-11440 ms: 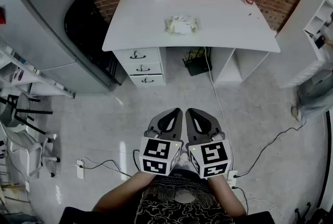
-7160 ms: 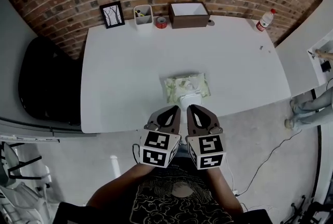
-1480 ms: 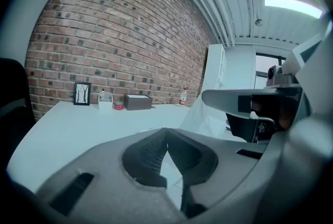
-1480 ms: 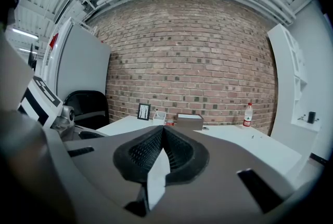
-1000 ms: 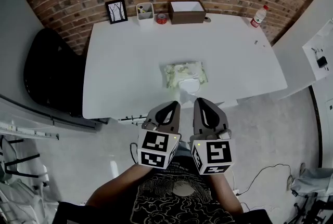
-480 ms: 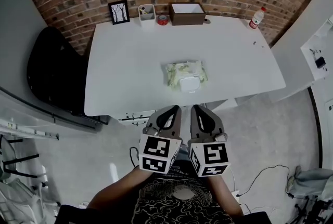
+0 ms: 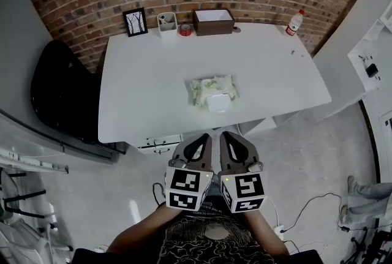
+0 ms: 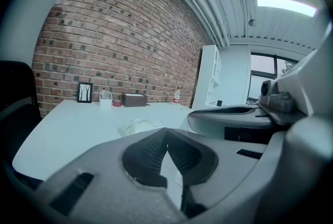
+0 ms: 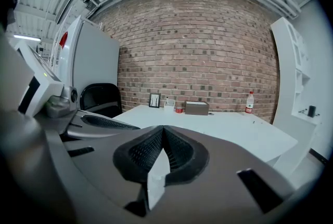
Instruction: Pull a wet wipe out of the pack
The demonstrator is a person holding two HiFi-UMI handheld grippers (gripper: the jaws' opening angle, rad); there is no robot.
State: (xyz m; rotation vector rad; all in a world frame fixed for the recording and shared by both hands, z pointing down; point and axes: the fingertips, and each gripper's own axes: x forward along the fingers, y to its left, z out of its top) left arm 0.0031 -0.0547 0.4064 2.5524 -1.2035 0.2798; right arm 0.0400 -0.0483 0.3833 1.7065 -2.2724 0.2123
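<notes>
Left tongs [image 7: 205, 136] and right tongs [image 7: 225, 135], both pressed together and empty, hover side by side, the wet wipe pack [image 7: 212, 92] ahead on the bench [image 7: 141, 88].

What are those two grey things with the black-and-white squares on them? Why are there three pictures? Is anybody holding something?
Those are hand-held grippers, like big tongs. A person holds one in each hand: the grey left gripper and the grey right gripper. The patterned cubes are part of them.

One picture comes from a camera on the person's head, looking down. The other two come from little cameras riding on each gripper, looking along its jaws. Both pairs of jaws are closed and hold nothing.

On the white table lies a pale green wet wipe pack with a white lid. The grippers are not touching it. By the brick wall stand a black picture frame, a white cup, a small red roll, a brown box and a clear bottle with a red cap.
</notes>
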